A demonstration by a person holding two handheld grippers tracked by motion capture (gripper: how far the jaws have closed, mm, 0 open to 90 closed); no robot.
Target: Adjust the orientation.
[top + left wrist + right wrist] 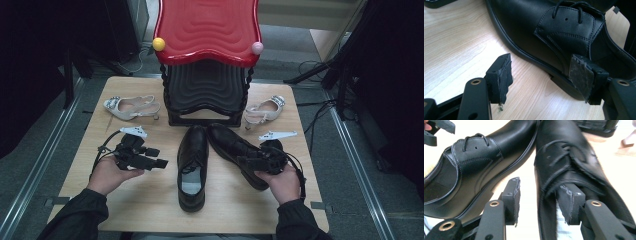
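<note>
Two black leather lace-up shoes lie side by side mid-table, toes pointing away: the left shoe (192, 167) (529, 22) (474, 157) and the right shoe (234, 147) (564, 152), which is angled. My left gripper (159, 161) (541, 67) hovers open just left of the left shoe. One of its pads is near the heel side and the other is over bare wood. My right gripper (250, 162) (540, 187) is at the right shoe's opening. One jaw is inside, the other stands clear outside the side wall, so it is open.
A red wavy-topped stand (207, 27) over stacked black tiers stands at the table's back centre. A beige slingback heel (131, 106) lies to its left and another (265, 110) to its right. Bare wooden table (150, 200) extends toward the front edge.
</note>
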